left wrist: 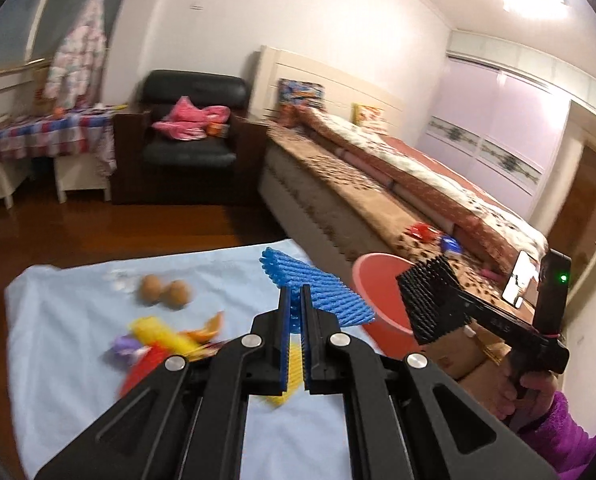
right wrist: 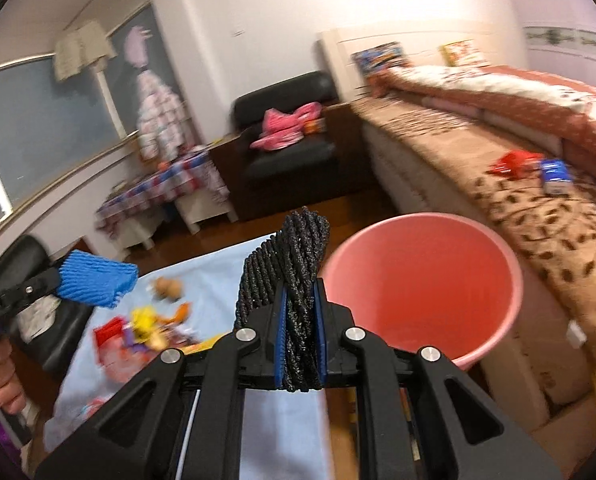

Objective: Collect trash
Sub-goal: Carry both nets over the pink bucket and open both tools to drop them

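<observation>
While both my grippers hang above the bench, each is clamped on a piece of foam netting. My left gripper is closed narrow on the blue foam net, which fans out toward 1 o'clock from the fingers. My right gripper is pinched tight on the black foam net, standing up at 12 o'clock.

Bench: covered with a pale blue cloth. More trash lies on it at 10 o'clock in the left wrist view: two brown round items, an orange peel, a yellow foam net, purple and red wrappers, blurred. A second yellow piece sits just under my left gripper.

Pink bucket: just beside the bench at 2 o'clock of my right gripper, mouth open, nothing visible inside. The black foam net is beside its rim, not over it.

Around: bed behind the bucket, with red and blue packets on the spread; black armchair with pink clothing at 11 o'clock; a checked-cloth table far left.
</observation>
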{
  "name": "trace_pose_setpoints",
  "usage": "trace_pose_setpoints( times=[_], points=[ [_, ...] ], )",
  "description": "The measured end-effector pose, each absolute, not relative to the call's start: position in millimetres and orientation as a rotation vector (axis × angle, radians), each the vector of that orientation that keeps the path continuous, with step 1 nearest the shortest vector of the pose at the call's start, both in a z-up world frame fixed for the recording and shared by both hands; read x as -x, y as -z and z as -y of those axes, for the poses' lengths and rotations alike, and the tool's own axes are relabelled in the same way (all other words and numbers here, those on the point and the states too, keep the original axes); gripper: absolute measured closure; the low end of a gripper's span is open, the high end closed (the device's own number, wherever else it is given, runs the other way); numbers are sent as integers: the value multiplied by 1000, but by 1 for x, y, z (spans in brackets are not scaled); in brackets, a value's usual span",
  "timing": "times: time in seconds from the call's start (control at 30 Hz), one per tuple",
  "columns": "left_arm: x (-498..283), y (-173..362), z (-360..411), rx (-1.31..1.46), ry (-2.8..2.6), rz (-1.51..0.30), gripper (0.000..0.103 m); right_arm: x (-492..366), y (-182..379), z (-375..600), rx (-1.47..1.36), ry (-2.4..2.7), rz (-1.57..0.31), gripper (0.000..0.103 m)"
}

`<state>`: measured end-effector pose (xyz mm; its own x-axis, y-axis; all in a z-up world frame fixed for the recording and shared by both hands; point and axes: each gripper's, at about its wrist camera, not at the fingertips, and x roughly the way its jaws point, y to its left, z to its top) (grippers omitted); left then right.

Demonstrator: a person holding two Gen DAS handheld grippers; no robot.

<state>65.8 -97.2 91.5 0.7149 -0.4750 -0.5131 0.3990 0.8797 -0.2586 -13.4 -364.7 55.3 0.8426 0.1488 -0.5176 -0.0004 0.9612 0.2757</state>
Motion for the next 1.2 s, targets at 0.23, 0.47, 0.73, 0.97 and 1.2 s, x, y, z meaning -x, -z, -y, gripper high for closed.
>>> trace_pose_setpoints(
  times=[0.23,0.47,0.73,0.97,1.2],
  points=[
    [-108,-72,188,73,578,-663,99,6,-43,407,-276,91,-535,91],
    [-136,-38,265,-5,630,-736,99,-6,-24,434,-291,179,-549,90],
    [-148,-8,306,-59,642,-786,95,-18,-5,445,-314,191,-597,89],
    [-147,-10,305,-47,654,-776,65,-20,4,455,-380,181,-604,65],
    [-145,-20,284,11,634,-772,61,-15,0,452,-380,186,-605,62]
  ],
)
